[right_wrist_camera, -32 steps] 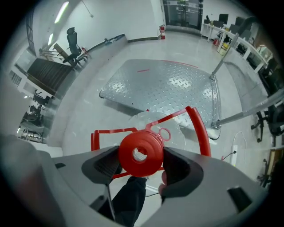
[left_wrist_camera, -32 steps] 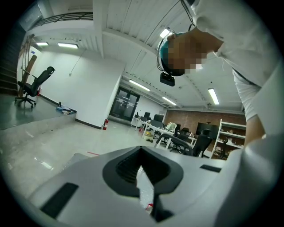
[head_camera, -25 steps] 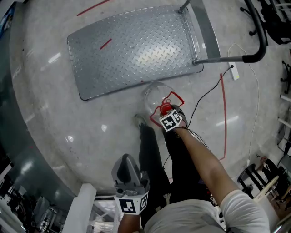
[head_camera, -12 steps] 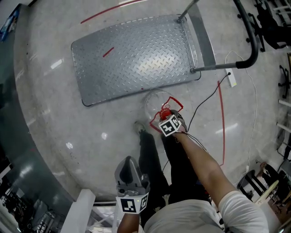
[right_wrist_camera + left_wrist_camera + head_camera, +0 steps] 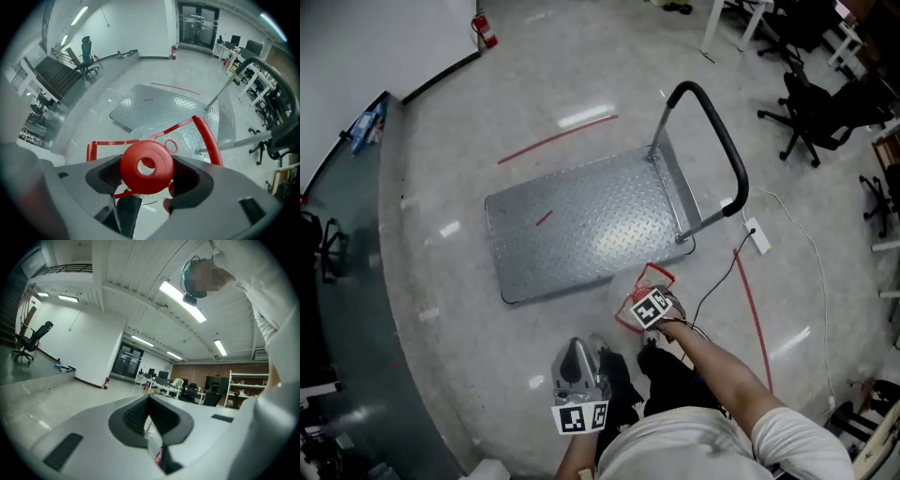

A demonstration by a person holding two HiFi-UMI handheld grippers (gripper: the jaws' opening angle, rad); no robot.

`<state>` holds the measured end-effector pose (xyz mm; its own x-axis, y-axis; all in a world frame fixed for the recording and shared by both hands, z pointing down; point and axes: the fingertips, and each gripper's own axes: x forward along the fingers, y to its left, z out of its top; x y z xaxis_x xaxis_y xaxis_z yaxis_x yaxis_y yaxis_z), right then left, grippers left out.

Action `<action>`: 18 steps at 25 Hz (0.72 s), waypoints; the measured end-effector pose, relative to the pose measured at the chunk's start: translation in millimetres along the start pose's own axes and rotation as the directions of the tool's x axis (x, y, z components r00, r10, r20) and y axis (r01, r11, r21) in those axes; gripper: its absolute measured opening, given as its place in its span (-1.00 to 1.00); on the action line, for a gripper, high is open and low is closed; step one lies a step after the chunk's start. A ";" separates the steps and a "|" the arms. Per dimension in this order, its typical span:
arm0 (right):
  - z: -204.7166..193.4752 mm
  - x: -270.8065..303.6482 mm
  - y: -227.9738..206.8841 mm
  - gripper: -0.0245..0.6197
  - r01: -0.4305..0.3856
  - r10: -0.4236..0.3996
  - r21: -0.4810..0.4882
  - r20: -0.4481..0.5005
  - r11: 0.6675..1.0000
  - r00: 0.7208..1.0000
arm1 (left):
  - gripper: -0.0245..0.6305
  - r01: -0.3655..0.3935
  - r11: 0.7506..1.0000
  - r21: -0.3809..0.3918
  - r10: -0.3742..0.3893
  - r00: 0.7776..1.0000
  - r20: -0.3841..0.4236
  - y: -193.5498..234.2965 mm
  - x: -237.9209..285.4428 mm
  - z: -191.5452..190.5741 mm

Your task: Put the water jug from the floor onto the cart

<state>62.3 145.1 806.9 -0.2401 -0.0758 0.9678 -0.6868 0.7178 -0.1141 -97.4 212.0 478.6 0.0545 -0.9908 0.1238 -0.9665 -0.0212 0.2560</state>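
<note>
The water jug is clear, with a red cap and a red carry handle. It hangs just off the near right corner of the cart. My right gripper is shut on the jug's neck under the cap, and in the head view its marker cube covers the jug's top. The cart's steel checker-plate deck lies on the floor ahead, with its black push handle at the right end. My left gripper is held near my body, shut and holding nothing.
A white power strip with black and white cables lies on the floor right of the cart, beside a red tape line. Office chairs stand at the far right. My shoe is just behind the jug.
The head camera has risen, so the cart looks smaller and farther off. The right gripper kept its hold on the jug and came up with it, staying by the cart's near right corner.
</note>
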 end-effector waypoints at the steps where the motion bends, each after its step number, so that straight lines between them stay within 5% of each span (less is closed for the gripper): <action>1: 7.0 -12.2 -8.7 0.03 -0.001 0.000 0.003 0.010 1.000 1.000 | -0.92 -0.002 1.000 -0.006 0.002 1.000 0.001 -6.0 3.4 3.6; 9: 60.5 -62.1 -73.2 0.03 0.042 -0.043 0.011 0.086 0.999 0.995 | -0.92 0.014 0.999 0.031 -0.016 0.996 0.088 -36.3 34.8 45.8; 18: 131.3 -56.0 -141.9 0.03 0.088 -0.091 0.041 0.080 0.995 0.993 | -0.92 0.121 0.992 0.041 -0.124 0.988 0.090 -15.7 147.1 69.6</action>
<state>83.2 -43.4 739.4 -0.2311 -0.1961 0.9530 -0.7329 0.6793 -0.0379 -91.6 57.2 426.1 0.1513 -0.9885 0.0047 -0.9622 -0.1462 0.2296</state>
